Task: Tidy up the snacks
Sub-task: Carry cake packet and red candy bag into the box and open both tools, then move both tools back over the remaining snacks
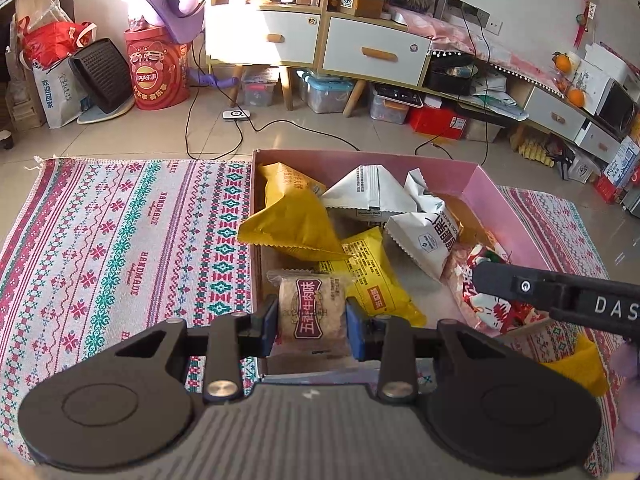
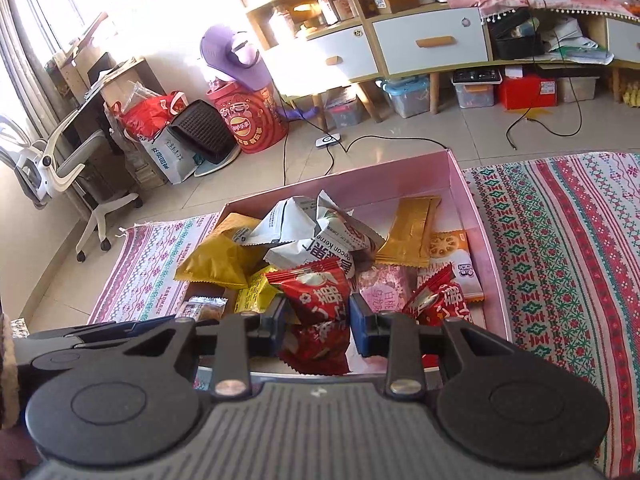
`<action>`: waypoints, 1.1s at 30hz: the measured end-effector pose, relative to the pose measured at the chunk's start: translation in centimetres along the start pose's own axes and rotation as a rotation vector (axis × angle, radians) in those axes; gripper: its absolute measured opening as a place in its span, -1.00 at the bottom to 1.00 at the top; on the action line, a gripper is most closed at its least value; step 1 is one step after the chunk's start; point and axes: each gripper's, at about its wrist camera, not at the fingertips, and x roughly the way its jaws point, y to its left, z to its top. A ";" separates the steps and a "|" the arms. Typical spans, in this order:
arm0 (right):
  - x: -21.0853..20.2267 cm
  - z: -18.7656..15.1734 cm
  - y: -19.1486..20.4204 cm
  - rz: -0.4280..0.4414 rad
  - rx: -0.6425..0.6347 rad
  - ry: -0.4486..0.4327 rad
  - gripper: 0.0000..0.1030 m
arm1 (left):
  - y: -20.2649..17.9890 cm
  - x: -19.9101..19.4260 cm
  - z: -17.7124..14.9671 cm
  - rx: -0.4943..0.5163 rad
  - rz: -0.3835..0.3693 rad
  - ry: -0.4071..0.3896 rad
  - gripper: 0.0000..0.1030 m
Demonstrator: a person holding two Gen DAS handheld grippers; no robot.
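Note:
A pink cardboard box (image 1: pixel 504 208) on a patterned rug holds several snack packets: yellow (image 1: pixel 292 216), white (image 1: pixel 368 192) and red ones. My left gripper (image 1: pixel 312 320) is shut on a clear-wrapped beef snack (image 1: pixel 312 308) with a maroon label, held over the box's near left corner. My right gripper (image 2: pixel 318 320) is shut on a red packet (image 2: pixel 316 308) over the box's near edge (image 2: pixel 460 168); its finger shows in the left wrist view (image 1: pixel 520 284). A gold packet (image 2: pixel 412 228) and a second red packet (image 2: pixel 440 300) lie in the box.
The woven rug (image 1: pixel 120 232) spreads left and right of the box (image 2: pixel 560 240). Behind are tiled floor with black cables (image 1: pixel 224 120), a white-drawered cabinet (image 1: pixel 376 52), a red Lay's drum (image 1: pixel 160 68), storage bins and an office chair (image 2: pixel 72 168).

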 end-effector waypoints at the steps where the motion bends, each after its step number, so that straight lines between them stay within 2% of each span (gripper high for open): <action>1: 0.0 0.0 -0.1 -0.001 0.004 0.000 -0.42 | -0.1 0.0 0.0 0.000 0.002 -0.001 -0.21; 6: -0.2 -0.1 -0.2 0.010 0.021 -0.013 -0.36 | -0.3 0.1 -0.1 0.026 -0.014 -0.002 -0.18; 7: -0.4 -0.1 -0.2 0.009 0.029 -0.019 -0.32 | -0.4 0.0 -0.2 0.036 -0.009 -0.010 -0.09; 8: -0.5 -0.1 -0.3 0.012 0.038 -0.018 -0.15 | -0.4 -0.1 -0.2 0.043 -0.004 -0.013 0.11; 9: -0.6 0.0 -0.4 0.019 0.050 -0.018 -0.07 | -0.5 -0.2 -0.2 0.048 -0.011 -0.018 0.15; 16: -1.4 0.1 -0.2 0.018 0.040 -0.013 -0.04 | -1.0 -1.1 -0.5 0.076 -0.010 -0.026 0.54; 21: -2.7 -0.2 -0.2 0.005 0.026 -0.024 0.09 | -0.9 -2.3 -1.1 0.068 -0.017 -0.033 0.65; 29: -5.5 -1.2 0.0 -0.032 -0.058 -0.040 0.41 | -1.2 -4.7 -2.8 0.071 -0.030 -0.039 0.85; 33: -6.8 -1.9 0.2 -0.041 -0.091 -0.040 0.46 | -1.3 -6.0 -3.6 0.063 -0.034 -0.045 0.90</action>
